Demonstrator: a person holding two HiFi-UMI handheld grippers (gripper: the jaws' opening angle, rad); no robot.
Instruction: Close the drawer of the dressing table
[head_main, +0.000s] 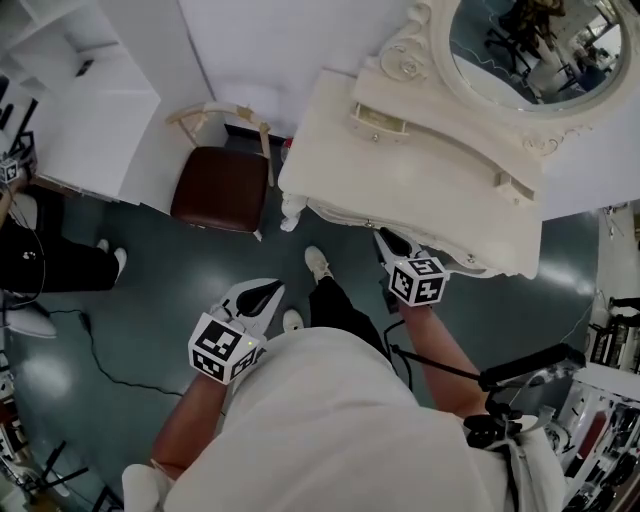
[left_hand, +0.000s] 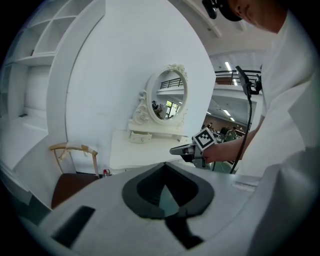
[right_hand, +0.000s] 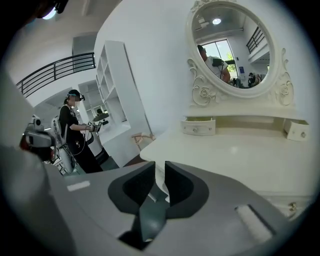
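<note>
Right gripper (right_hand: 159, 172): jaws a narrow slit apart, nothing between them. It sits just at the front edge of the table (head_main: 430, 190), well apart from the drawer.
Left gripper (left_hand: 164, 167): jaws together, empty, low by my left side, away from the table and near the chair (head_main: 220, 188).

Drawer (right_hand: 199, 127): the small one at the left end of the shelf under the mirror (right_hand: 232, 42). It is pulled out a little and a yellowish gap shows above its front. 1 knob at centre. Not yet closed.

Risks, as I judge them:
1. The slit in my right jaws straddles the knob and snags. A flat push on the front avoids that.
2. An off-centre push skews the drawer and jams it.
3. Too hard a push jolts the shelf and mirror.
4. The reach crosses the whole top, so a low approach clips the front edge.
</note>
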